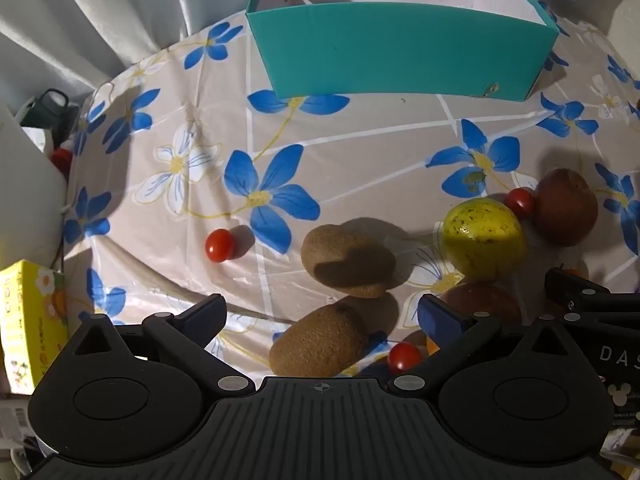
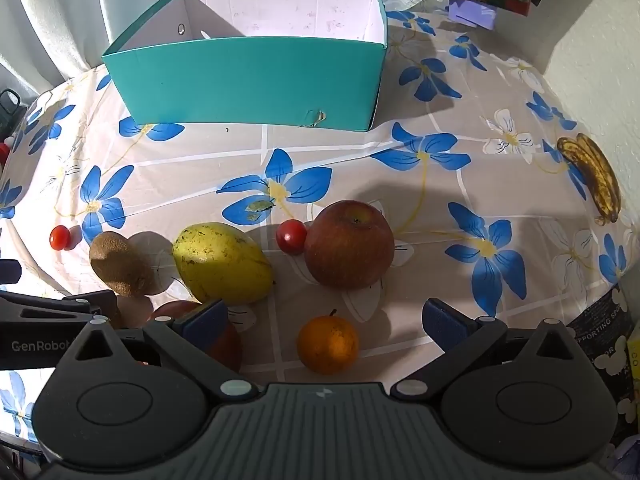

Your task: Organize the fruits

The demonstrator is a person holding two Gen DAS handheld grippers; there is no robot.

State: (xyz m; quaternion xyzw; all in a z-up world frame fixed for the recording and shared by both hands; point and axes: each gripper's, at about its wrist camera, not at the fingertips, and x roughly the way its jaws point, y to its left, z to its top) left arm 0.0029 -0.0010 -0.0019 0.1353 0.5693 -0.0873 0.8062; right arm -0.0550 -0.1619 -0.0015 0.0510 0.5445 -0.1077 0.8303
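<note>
You held both the left gripper (image 1: 320, 312) and right gripper (image 2: 324, 318) spread, empty, where a nudged cherry tomato (image 2: 291, 236) risked rolling off the table (image 2: 400, 168).

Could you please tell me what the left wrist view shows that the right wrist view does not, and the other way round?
Only the left wrist view shows a second kiwi near its gripper and a yellow carton off the table edge. Only the right wrist view shows the bananas and the whole orange. Both show the teal box, the yellow mango and an apple.
</note>
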